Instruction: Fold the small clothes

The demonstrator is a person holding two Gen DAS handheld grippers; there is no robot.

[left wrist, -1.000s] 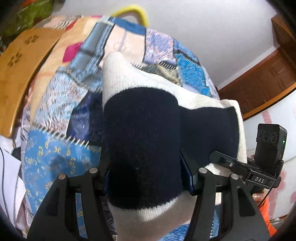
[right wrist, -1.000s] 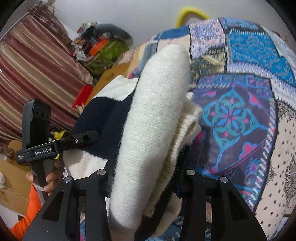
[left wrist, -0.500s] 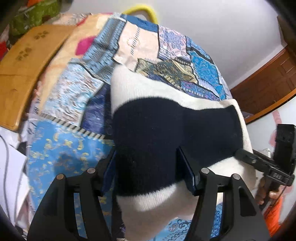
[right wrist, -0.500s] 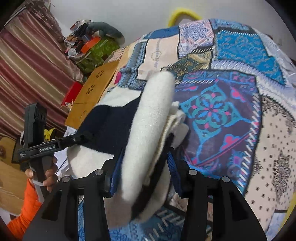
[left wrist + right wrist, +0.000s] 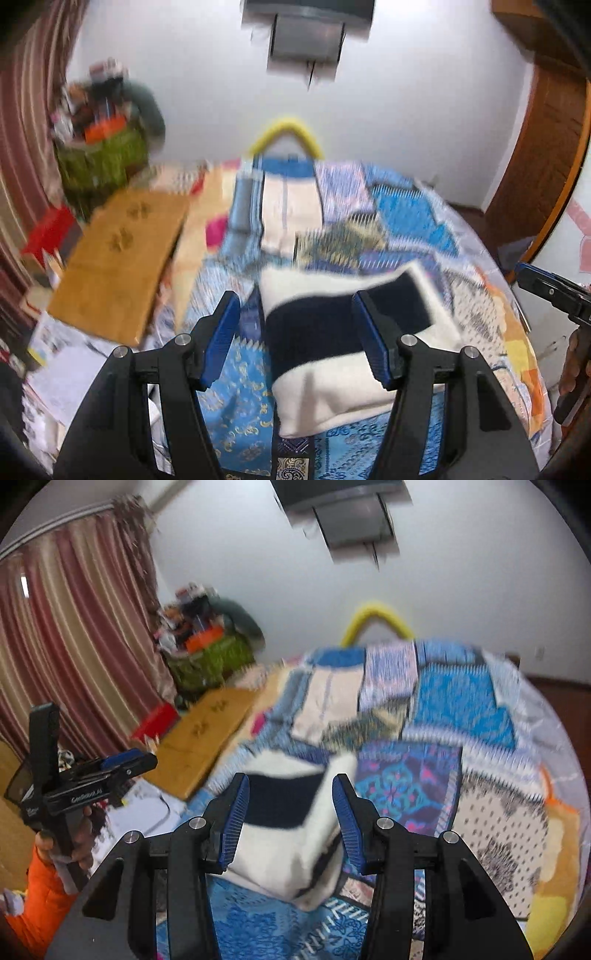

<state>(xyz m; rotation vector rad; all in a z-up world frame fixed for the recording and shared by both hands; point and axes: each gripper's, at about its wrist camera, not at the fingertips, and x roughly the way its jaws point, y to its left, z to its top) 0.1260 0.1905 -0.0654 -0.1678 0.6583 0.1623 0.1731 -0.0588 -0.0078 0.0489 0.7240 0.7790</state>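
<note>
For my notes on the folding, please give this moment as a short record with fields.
garment: cream and navy knit sweater, folded
surface: patchwork quilt
left gripper: open, holds nothing
right gripper: open, holds nothing
sweater contact: lies on quilt, no pad pressing it
side item: wooden board beside quilt

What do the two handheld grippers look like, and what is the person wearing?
Both the left gripper and the right gripper have black angular frames with silver screws and ribbed blue pads on their fingers. Seen from the right wrist, the left one is a black handle with white lettering, hard to read, and an upright black block. The person wears an orange sleeve.
</note>
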